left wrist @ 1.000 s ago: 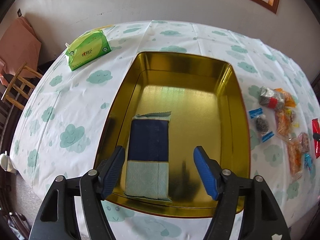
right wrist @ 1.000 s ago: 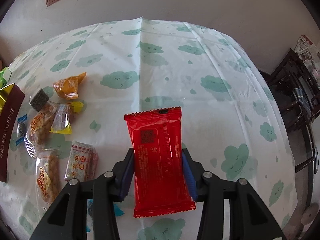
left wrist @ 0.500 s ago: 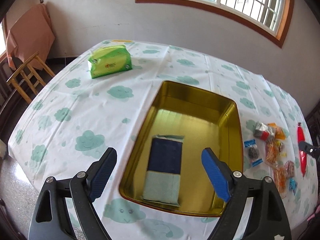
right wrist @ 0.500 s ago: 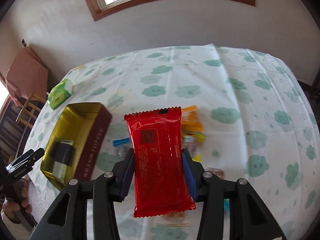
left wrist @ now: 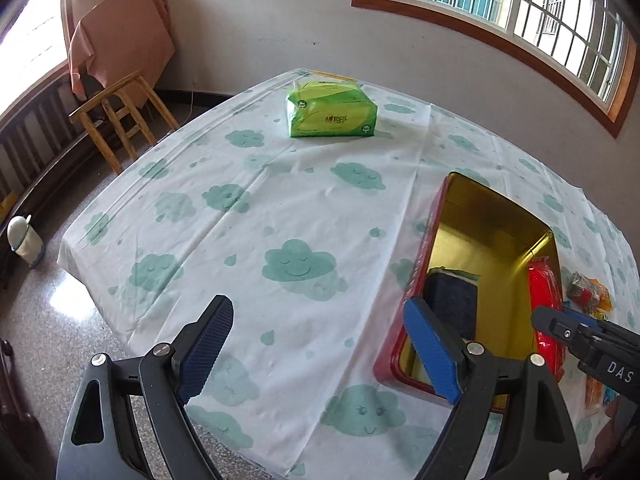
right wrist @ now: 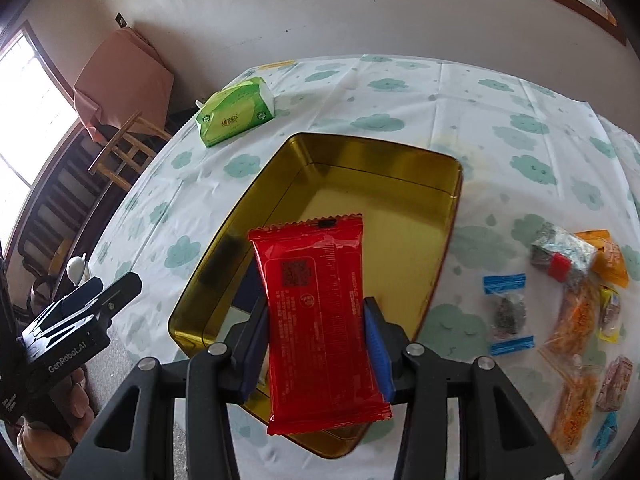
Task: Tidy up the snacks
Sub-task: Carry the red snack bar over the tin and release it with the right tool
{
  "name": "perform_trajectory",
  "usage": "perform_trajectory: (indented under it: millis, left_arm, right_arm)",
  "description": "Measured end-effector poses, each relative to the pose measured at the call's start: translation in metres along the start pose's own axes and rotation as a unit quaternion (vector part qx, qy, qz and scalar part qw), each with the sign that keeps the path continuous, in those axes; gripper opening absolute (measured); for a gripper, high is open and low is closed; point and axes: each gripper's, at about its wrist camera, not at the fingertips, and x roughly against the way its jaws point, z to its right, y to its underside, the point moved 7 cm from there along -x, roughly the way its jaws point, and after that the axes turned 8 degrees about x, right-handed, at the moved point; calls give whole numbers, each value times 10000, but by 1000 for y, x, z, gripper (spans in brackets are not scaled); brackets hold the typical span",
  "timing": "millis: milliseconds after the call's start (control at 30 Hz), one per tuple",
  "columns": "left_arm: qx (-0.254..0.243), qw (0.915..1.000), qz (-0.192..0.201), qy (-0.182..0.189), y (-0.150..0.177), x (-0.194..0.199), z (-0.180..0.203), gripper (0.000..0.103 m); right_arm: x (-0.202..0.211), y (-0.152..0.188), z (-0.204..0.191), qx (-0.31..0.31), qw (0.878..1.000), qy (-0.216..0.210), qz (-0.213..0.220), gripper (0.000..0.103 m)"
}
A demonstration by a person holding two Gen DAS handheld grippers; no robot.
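My right gripper (right wrist: 316,316) is shut on a red snack packet (right wrist: 320,304) and holds it upright above the near end of the gold-lined tin (right wrist: 376,152). From the left wrist, the same red packet (left wrist: 544,304) shows edge-on over the tin's right side. The tin (left wrist: 424,240) has red outer walls. A dark blue packet (left wrist: 452,300) lies inside it, mostly hidden behind the red packet in the right wrist view. My left gripper (left wrist: 316,320) stands open and empty over bare cloth, left of the tin.
Several loose snack packets (right wrist: 572,312) lie on the cloud-print cloth right of the tin. A green tissue pack (left wrist: 332,110) sits at the far side. A wooden stool (left wrist: 120,120) stands off the table's left edge.
The right gripper has carried the red packet leftward, from over the loose snacks to over the tin. The left gripper has opened wider and drawn left, off the tin.
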Motion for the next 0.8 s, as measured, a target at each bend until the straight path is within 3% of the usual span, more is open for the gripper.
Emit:
perform_trajectory:
  millis: [400,800]
  left_arm:
    - [18,9997,-234,4,12,-11,-7,84]
    - [9,9996,-271,-10,19,-7,-5,84]
  right_arm:
    - [-37,7,0,10,9976,616,-317,46]
    - [-46,9,5,269,9956,811,-386,46]
